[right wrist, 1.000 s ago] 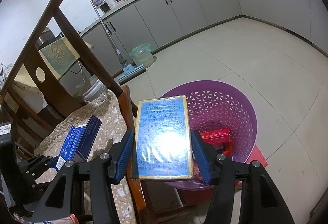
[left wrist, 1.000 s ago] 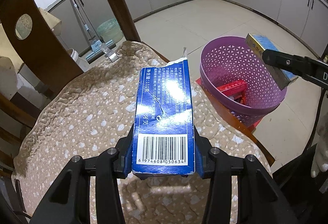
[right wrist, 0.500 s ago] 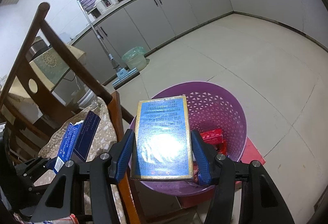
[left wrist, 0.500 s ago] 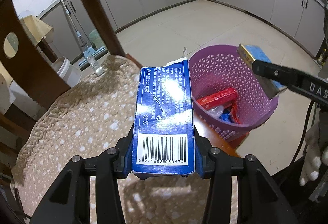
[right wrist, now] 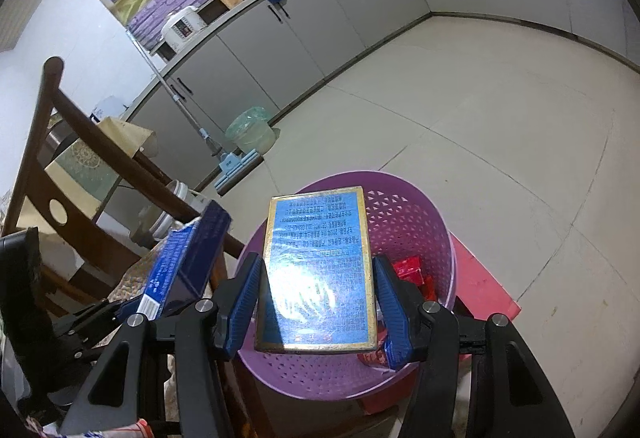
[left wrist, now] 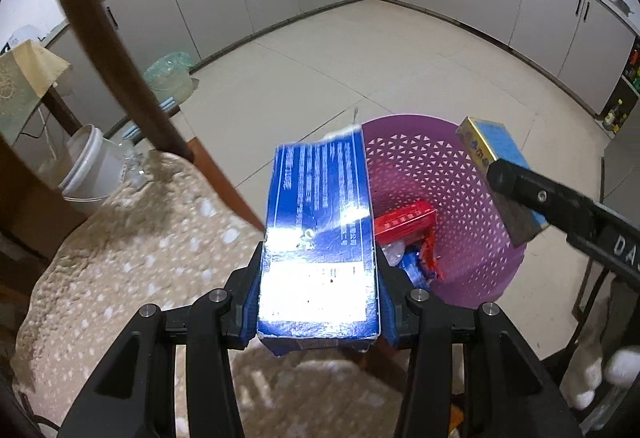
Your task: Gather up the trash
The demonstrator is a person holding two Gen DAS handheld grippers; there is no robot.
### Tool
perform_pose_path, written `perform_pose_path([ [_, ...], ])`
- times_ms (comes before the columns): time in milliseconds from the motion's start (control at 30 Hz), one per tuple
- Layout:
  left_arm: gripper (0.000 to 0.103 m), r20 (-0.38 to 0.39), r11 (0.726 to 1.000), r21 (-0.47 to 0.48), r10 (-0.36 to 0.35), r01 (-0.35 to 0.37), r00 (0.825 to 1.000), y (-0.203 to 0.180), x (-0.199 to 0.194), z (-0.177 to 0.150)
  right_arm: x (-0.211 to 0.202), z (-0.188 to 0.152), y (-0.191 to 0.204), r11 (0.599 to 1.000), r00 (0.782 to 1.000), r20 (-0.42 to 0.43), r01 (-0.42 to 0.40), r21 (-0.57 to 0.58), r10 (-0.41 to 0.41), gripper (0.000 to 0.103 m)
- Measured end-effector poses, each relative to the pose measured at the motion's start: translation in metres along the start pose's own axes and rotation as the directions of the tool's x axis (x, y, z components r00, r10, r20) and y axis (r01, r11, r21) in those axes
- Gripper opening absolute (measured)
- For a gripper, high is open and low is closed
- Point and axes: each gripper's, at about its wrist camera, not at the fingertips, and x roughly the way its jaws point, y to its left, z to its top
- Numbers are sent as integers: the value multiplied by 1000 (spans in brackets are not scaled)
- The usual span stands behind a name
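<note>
So both hands are loaded up here: the left gripper (left wrist: 318, 302) has its jaws pinching a dark blue carton (left wrist: 320, 234) by its long sides near the barcode end, and the right gripper (right wrist: 316, 312) has its jaws clamped on a flatter light blue box with a gold edge (right wrist: 318, 270), same kind of side grip. My guess is they're gripped low like that so most of each box sticks out front and can just drop once the jaws let go. The purple basket (right wrist: 408, 213) sits on the floor on something red, right beside the wooden chair with the spotted beige cushion (left wrist: 132, 246). The light blue box hangs right over the basket opening, while the carton looks to be just at the rim, between cushion and basket, so it probably needs a bit more travel. There's already a red pack (left wrist: 404, 226) and some other wrappers down there, but the carton hides part of the pile and I can't tell what the rest is. The carton's print is smeared by blur and glare, so it's unreadable. A white-gloved hand (left wrist: 600, 378) is cut off at the frame edge.
</note>
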Motion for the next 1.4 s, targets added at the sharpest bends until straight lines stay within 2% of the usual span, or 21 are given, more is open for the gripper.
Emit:
perform_pose_path([
  [133, 46, -7, 999, -14, -41, 41, 999, -3, 10, 12, 4, 0, -6, 999, 1000, -7, 7, 34, -7, 62],
  [200, 58, 1, 998, -28, -60, 60, 998, -1, 10, 17, 5, 0, -7, 999, 1000, -3, 7, 48, -7, 63],
  [267, 65, 19, 997, -41, -62, 63, 998, 2, 7, 17, 6, 0, -6, 999, 1000, 0, 7, 49, -7, 70],
  [467, 66, 26, 994, -82, -70, 72, 997, 16, -3, 9, 10, 2, -5, 999, 1000, -11, 12, 49, -12, 70],
  [700, 69, 53, 984, -163, -56, 64, 997, 41, -36, -9, 14, -1, -12, 998, 998, -47, 43, 37, -41, 70],
  [933, 70, 86, 967, -251, 54, -31, 995, 70, -74, -44, 18, -2, -4, 999, 998, -59, 38, 16, -37, 70],
  [1167, 71, 93, 942, -293, 196, -161, 976, 90, -119, -101, 16, -9, 24, 998, 999, -35, 28, -58, -30, 71],
  [1367, 71, 72, 892, -374, 300, -253, 951, 112, -173, -158, 16, -21, 35, 996, 999, -25, 34, -83, -36, 72],
  [1400, 72, 77, 880, -391, 324, -271, 943, 116, -187, -168, 14, -24, 38, 996, 999, -20, 32, -85, -34, 72],
])
